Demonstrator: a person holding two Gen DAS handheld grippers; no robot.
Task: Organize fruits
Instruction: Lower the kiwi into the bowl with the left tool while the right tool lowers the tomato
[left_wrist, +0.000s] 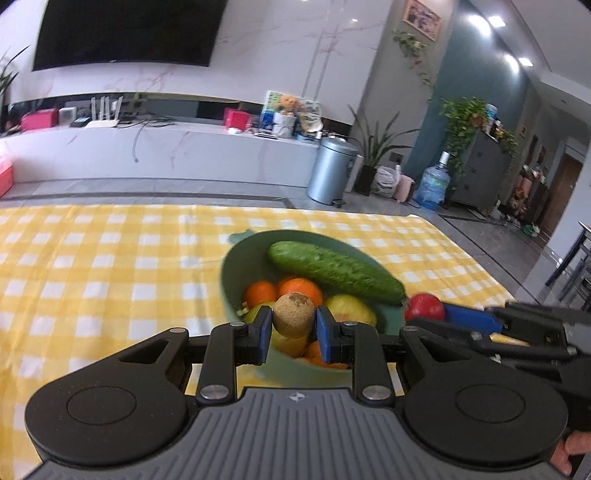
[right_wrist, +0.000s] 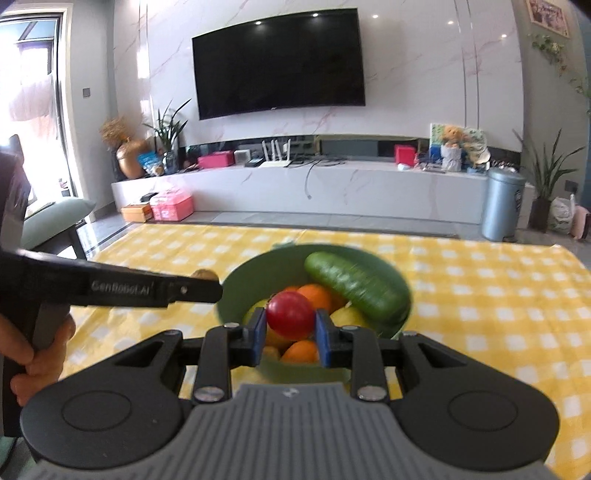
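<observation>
Yellow-and-white checked cloth (left_wrist: 110, 266) covers the whole desk, and a green bowl (left_wrist: 231, 273) sits on it holding most of the produce. In the bowl there's a long cucumber (left_wrist: 332, 273) lying slantwise across the far side, a few oranges (left_wrist: 301, 290) under it, and a couple of yellowish fruits (left_wrist: 351, 308) toward the front.

The left gripper (left_wrist: 293, 328) has its blue-padded fingers (left_wrist: 264, 334) clenched on a brown, rough-skinned round fruit (left_wrist: 293, 314), looks like a kiwi. It's held over the near edge of the bowl, above the fruit inside.

The right gripper (right_wrist: 290, 332) is doing the same with a small red tomato (right_wrist: 290, 314), fingers (right_wrist: 322, 341) pressed on either side, and it hangs over the near side of the bowl too. In the left wrist view the tomato shows at the right, just off the cucumber's end, so the two grippers sit side by side with the bowl in front of them.

A hand (right_wrist: 40, 354) wraps the left gripper's handle at the left edge of the right wrist view. Behind the desk there's a big TV (right_wrist: 279, 62) on a marble wall, a low media shelf (right_wrist: 332, 184) and a metal bin (right_wrist: 502, 203) on the floor.
</observation>
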